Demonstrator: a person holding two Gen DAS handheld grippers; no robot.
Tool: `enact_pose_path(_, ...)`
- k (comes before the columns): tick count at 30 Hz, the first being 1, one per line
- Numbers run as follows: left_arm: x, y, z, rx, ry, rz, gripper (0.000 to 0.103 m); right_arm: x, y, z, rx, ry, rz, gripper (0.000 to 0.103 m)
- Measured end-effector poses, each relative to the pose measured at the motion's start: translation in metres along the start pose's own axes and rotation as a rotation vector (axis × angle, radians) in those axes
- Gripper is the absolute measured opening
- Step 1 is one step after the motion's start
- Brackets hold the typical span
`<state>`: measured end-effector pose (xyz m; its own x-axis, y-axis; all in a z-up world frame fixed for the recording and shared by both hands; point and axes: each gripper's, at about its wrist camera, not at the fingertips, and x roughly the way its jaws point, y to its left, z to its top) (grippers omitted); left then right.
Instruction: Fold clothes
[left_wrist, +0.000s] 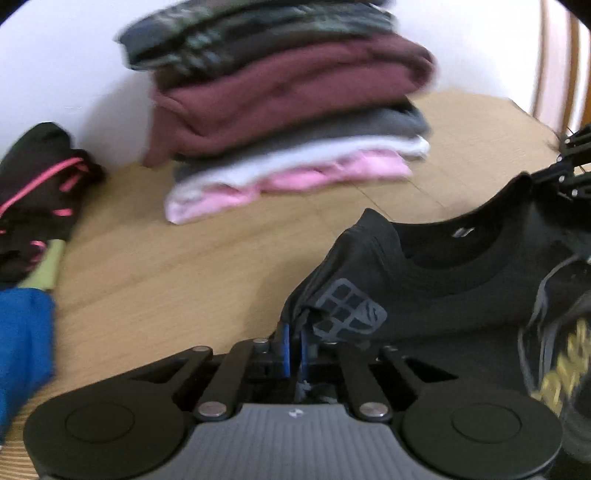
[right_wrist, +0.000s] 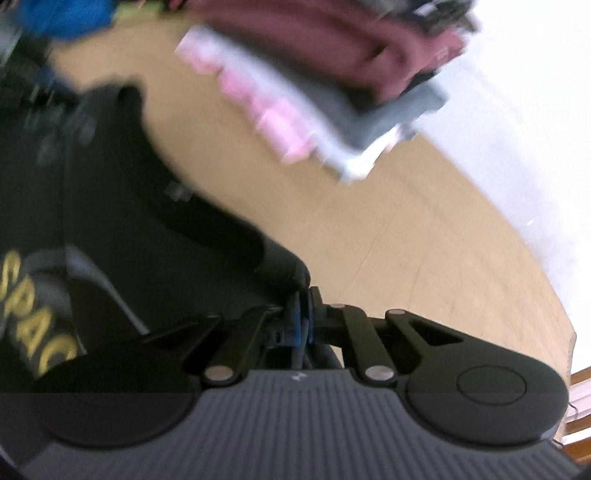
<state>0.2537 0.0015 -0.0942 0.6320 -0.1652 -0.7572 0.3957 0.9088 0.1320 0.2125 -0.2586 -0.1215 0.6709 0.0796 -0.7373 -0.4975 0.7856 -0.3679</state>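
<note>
Black shirt (left_wrist: 461, 295) clamped at both shoulder edges by left claw (left_wrist: 294, 341) and right claw (right_wrist: 300, 314); bare wooden table (left_wrist: 166, 280) beyond.

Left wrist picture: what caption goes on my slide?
Left gripper pinches a black T-shirt beside a stack of folded clothes.

Matt black cloth shirt (left_wrist: 461, 295) with a rubbery grey print; pale, smooth wood-grain bench (left_wrist: 177, 273); matt black plastic claw (left_wrist: 294, 338) with shiny metal rivets.
</note>
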Motion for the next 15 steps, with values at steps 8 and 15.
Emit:
enact_pose_path(8,0.069,0.021,0.056,0.134,0.062,0.012,0.015,0.086,-0.022,0.043,-0.046,0.055,-0.18,0.007)
enact_pose_path(15,0.022,0.031,0.042,0.066,0.341,0.18,0.092,0.039,-0.057,0.002,0.244,0.026,-0.163,0.066)
